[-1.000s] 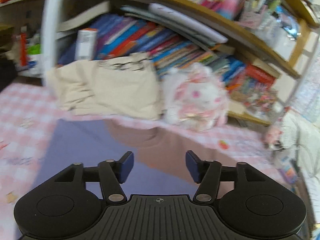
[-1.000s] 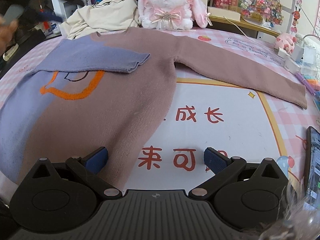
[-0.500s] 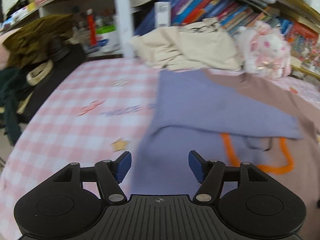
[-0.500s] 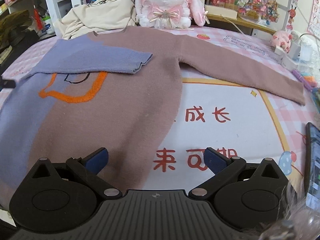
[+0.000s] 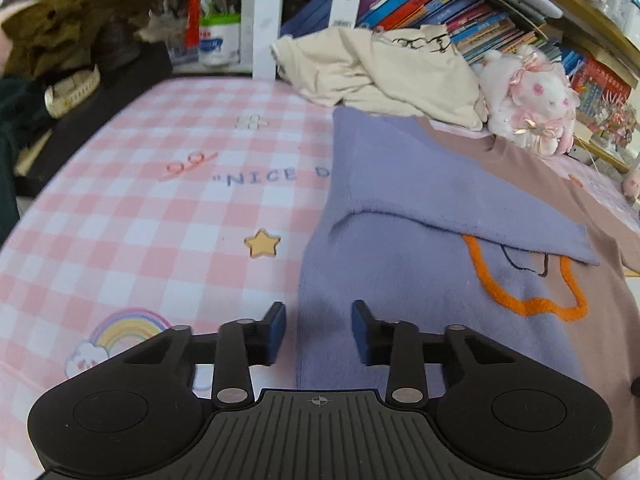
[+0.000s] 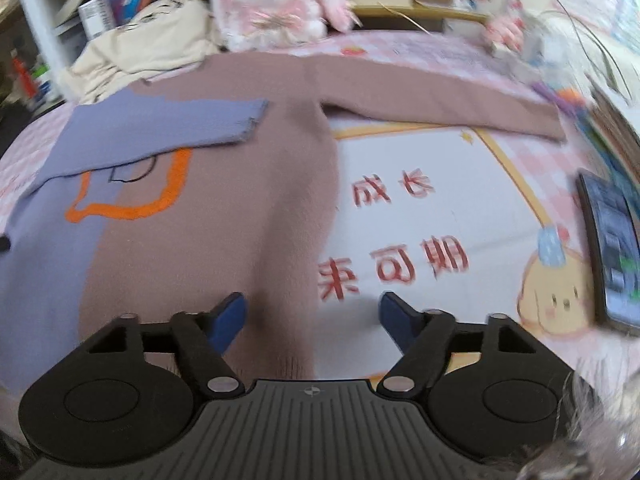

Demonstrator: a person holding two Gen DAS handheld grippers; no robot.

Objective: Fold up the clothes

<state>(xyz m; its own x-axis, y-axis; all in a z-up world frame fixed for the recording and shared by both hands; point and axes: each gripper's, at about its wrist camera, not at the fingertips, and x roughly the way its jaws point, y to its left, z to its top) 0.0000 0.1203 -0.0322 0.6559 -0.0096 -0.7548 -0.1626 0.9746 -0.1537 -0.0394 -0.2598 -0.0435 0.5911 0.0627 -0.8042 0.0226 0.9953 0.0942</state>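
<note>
Sweater (image 6: 224, 240) flat on table (image 5: 160, 208), plush rabbit (image 6: 272, 4) behind, phone (image 6: 612, 248) right

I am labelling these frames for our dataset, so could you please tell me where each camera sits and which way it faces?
Left wrist: on the left gripper, facing along its open fingers over the sweater's purple edge toward the bookshelf.
Right wrist: on the right gripper, open, over the sweater's brown hem, facing the plush bunny.
Shared: the sweater, its folded purple sleeve, the cream garment and the bunny.
</note>
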